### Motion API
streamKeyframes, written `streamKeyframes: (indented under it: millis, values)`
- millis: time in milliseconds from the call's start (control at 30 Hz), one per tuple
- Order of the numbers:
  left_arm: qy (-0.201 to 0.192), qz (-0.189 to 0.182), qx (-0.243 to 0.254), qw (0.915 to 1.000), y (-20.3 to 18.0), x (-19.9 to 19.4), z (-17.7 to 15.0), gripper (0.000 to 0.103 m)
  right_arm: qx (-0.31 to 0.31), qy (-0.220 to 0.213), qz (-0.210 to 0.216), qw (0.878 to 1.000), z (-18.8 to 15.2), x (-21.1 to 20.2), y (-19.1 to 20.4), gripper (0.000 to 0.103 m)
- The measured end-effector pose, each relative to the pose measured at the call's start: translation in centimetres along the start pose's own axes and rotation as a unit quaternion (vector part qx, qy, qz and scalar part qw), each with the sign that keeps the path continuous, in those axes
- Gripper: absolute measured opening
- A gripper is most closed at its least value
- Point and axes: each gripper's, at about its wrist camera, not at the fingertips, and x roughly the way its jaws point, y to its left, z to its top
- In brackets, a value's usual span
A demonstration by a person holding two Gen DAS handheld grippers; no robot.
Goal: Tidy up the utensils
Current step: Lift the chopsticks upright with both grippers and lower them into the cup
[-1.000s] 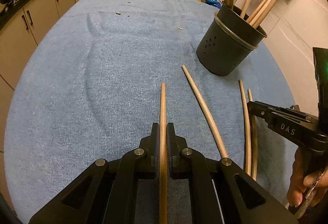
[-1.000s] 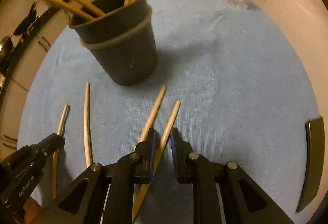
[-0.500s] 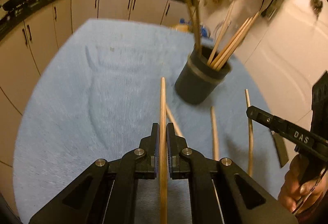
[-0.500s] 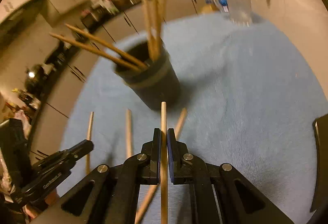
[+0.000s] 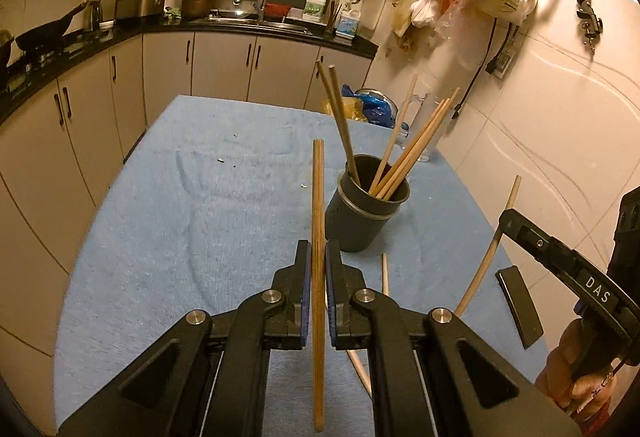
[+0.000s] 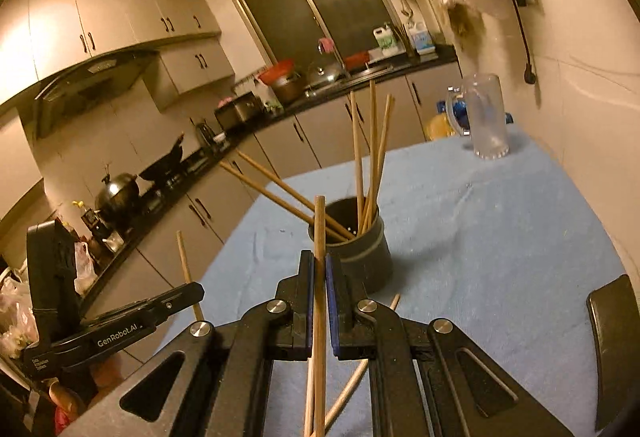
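Though tilted, chopsticks (image 5: 404, 153) inside holder (image 5: 362, 221)

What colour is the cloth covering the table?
Light blue cloth, clearest in the left wrist view.

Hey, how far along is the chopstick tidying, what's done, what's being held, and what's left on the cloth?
Done: several chopsticks stand in the dark holder. In hand: the left gripper is shut on one chopstick, and the right gripper is shut on another. Left: at least two loose chopsticks lie on the blue cloth near the holder.

Left gripper (image 5: 318, 273) and right gripper (image 6: 319, 277) clamped.
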Motion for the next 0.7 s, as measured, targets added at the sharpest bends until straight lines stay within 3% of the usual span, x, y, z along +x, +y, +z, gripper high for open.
streamKeyframes:
  millis: [700]
  values:
    - [-0.012, 0.001, 0.013, 0.9999, -1.4, -1.2, 0.5, 0.006, 0.017, -0.035, 0.008, 0.999, 0.9, -2.6, -0.6, 0.007]
